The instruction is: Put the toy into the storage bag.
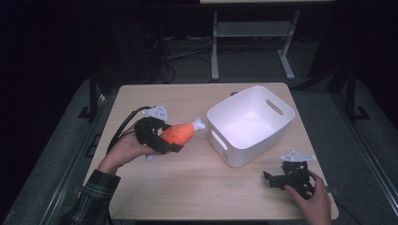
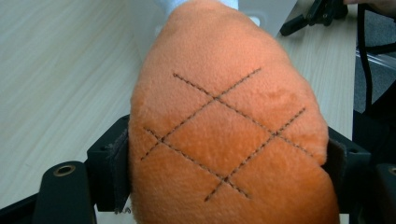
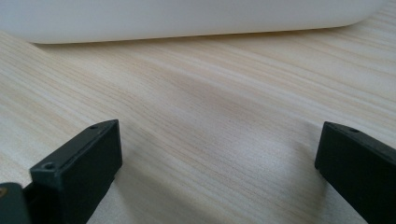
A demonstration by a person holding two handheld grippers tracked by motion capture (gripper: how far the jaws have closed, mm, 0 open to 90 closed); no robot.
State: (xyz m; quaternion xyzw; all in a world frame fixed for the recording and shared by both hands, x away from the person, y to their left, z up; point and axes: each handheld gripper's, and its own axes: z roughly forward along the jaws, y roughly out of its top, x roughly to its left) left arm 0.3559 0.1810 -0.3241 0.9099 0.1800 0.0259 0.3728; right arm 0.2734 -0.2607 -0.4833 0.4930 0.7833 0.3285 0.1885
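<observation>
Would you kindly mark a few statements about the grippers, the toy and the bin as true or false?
1. The left gripper is shut on the orange plush drumstick. True.
2. The drumstick lies inside the white bin. False: it is held left of the bin, outside it.
3. The right gripper is open, with bare table between its fingers. True.
4. The bin lies on its side. False: it stands upright, opening upward.

The left hand [image 1: 126,149], plaid sleeve at the forearm, holds the left gripper [image 1: 165,137] raised and pointing right, its jaws pressed against something between them; the right hand [image 1: 313,200] rests the right gripper [image 1: 277,180] low, jaws spread wide
</observation>
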